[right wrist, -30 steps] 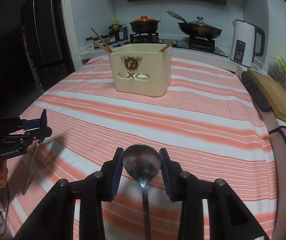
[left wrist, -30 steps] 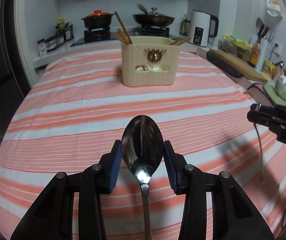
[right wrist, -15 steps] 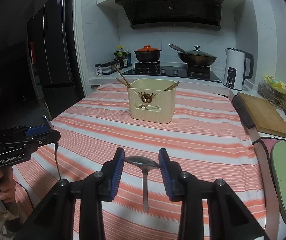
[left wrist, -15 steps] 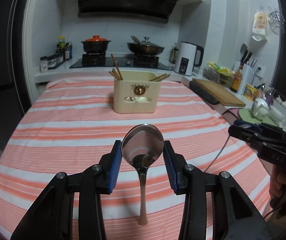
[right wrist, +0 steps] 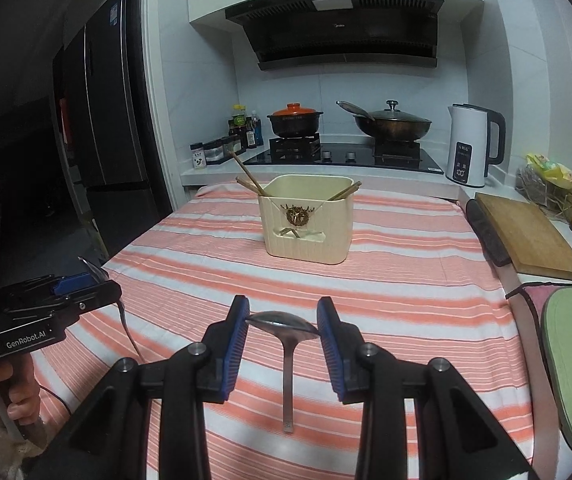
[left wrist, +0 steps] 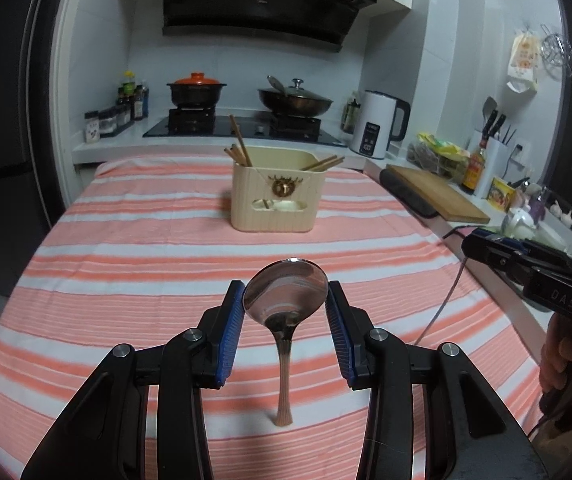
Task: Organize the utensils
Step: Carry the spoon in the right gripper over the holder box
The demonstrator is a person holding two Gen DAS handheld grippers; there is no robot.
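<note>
My left gripper (left wrist: 286,310) is shut on the bowl of a steel spoon (left wrist: 285,296), its handle hanging down above the striped cloth. My right gripper (right wrist: 283,326) is shut on a second steel spoon (right wrist: 282,323), held by the bowl with the handle hanging down. A cream utensil holder (left wrist: 277,194) with wooden chopsticks (left wrist: 240,152) stands upright in the middle of the table; it also shows in the right wrist view (right wrist: 307,219). Both grippers are raised well short of it. The left gripper shows at the left of the right wrist view (right wrist: 82,284).
The table has an orange and white striped cloth (left wrist: 126,264). A wooden cutting board (right wrist: 526,236) and a white kettle (right wrist: 472,144) lie to the right. A stove with a red-lidded pot (left wrist: 196,90) and a wok (left wrist: 294,98) is behind. A green mat (right wrist: 570,360) lies at right.
Both grippers have risen and tilted up with their spoons, so the handles now hang down. The holder looks farther off and lower in view.
</note>
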